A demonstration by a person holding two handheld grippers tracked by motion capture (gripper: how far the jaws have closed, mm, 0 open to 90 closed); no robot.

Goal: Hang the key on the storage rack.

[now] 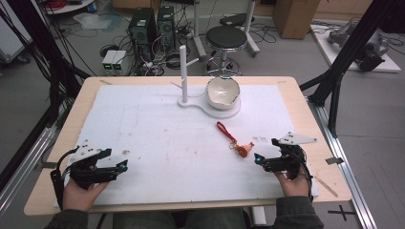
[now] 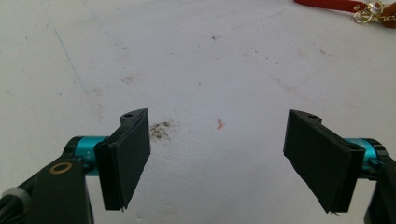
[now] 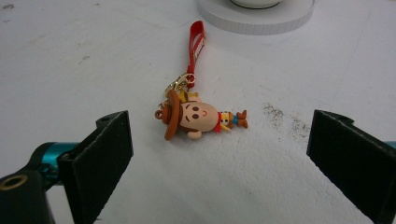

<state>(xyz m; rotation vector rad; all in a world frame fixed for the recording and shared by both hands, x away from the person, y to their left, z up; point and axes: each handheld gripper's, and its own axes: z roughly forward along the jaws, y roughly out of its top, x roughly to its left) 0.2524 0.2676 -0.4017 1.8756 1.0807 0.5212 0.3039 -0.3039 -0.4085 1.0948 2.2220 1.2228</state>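
Keychain (image 3: 201,119) lying flat on the counter (image 1: 157,138), just ahead of the right hand-held gripper (image 1: 258,159), jaws gaping, empty. Advancing low, straddling the figure's body, is looking the safest approach.

left gripper (image 1: 125,165): jaws wide apart, hand low | right gripper (image 1: 257,158): jaws wide apart, hand low

Cowboy keychain (image 1: 239,143) lies on the white mat (image 1: 157,143), just left of the right gripper (image 1: 260,160); bowl (image 1: 222,91) on its stand (image 1: 191,100) behind it; left gripper (image 1: 122,167) well apart.
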